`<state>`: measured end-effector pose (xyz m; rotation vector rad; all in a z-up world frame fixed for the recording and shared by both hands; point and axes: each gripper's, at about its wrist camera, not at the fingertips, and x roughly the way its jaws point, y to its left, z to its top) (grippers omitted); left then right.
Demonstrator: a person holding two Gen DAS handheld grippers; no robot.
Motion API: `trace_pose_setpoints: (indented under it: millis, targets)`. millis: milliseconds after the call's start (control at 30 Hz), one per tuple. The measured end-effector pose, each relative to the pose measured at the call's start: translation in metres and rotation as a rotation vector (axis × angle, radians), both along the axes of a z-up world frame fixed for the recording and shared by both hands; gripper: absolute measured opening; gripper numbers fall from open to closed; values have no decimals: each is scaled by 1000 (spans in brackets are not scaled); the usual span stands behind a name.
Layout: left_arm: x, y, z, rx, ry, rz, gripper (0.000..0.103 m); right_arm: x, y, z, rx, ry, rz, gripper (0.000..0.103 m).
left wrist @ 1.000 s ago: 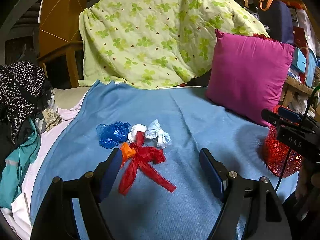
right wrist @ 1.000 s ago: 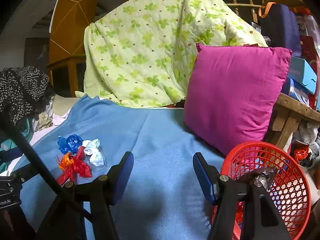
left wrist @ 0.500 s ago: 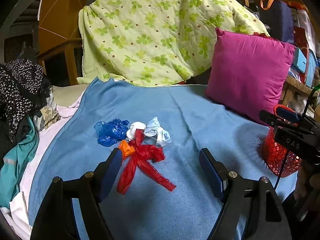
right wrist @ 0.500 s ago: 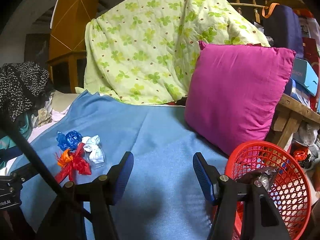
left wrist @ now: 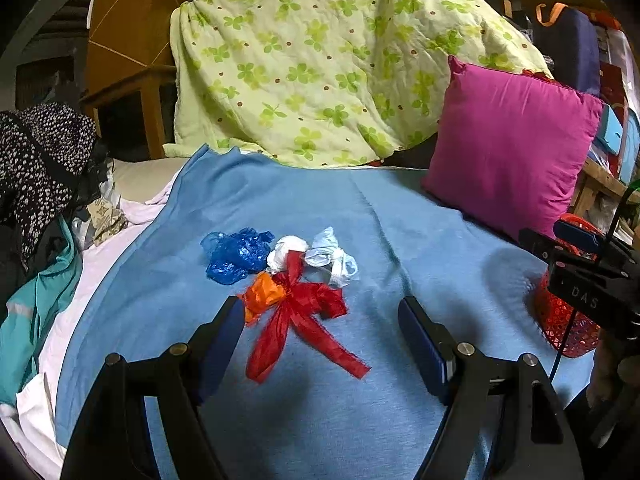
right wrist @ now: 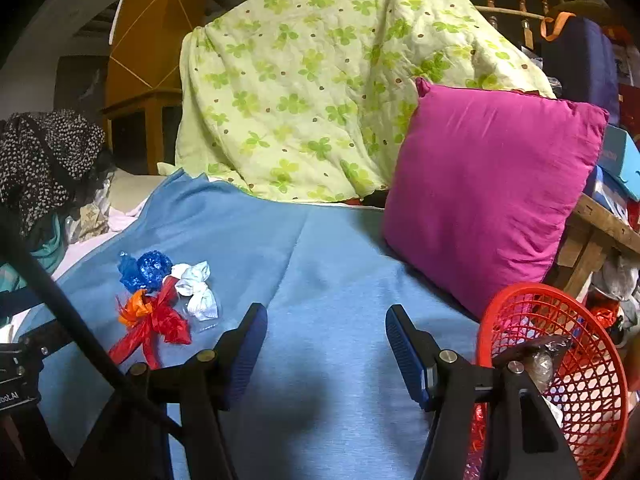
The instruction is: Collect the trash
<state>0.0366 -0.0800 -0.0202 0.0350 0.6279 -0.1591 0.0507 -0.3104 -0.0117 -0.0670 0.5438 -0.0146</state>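
Note:
A small heap of crumpled plastic trash lies on the blue sheet [left wrist: 280, 208]: a blue bag [left wrist: 236, 254], a white wad [left wrist: 286, 252], a pale white-blue bag [left wrist: 332, 258], an orange piece [left wrist: 262, 294] and a red ribbon-like bag [left wrist: 304, 312]. My left gripper [left wrist: 322, 330] is open and empty, just in front of the red bag. The heap also shows in the right wrist view [right wrist: 160, 300], at the left. My right gripper [right wrist: 326, 336] is open and empty over bare sheet. A red mesh basket [right wrist: 560, 360] stands to its right.
A magenta pillow [left wrist: 508, 148] leans at the back right. A green clover quilt [left wrist: 320, 60] is draped behind. Piled clothes [left wrist: 36, 168] lie on the left edge. Wooden furniture and boxes [right wrist: 612, 168] stand at the right.
Both views have shifted a little; the left gripper has dipped slightly toward the trash heap. Both grippers stay open and empty.

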Motion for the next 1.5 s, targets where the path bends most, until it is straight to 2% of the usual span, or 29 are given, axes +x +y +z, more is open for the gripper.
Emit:
trace_pose_setpoints:
  millis: [733, 1100, 1200, 1333, 1500]
  targets:
    - [6, 41, -22, -50, 38, 66, 79, 17, 49, -19, -63, 58, 59, 65]
    - [12, 56, -34, -39, 56, 95, 79, 25, 67, -29, -77, 96, 93, 65]
    - [15, 61, -40, -16, 65, 112, 79, 29, 67, -33, -30, 130, 122, 65]
    - [25, 74, -52, 19, 102, 145, 79, 40, 65, -44, 122, 215, 182, 65]
    - [34, 89, -65, 53, 128, 171, 79, 54, 74, -56, 264, 292, 258, 65]
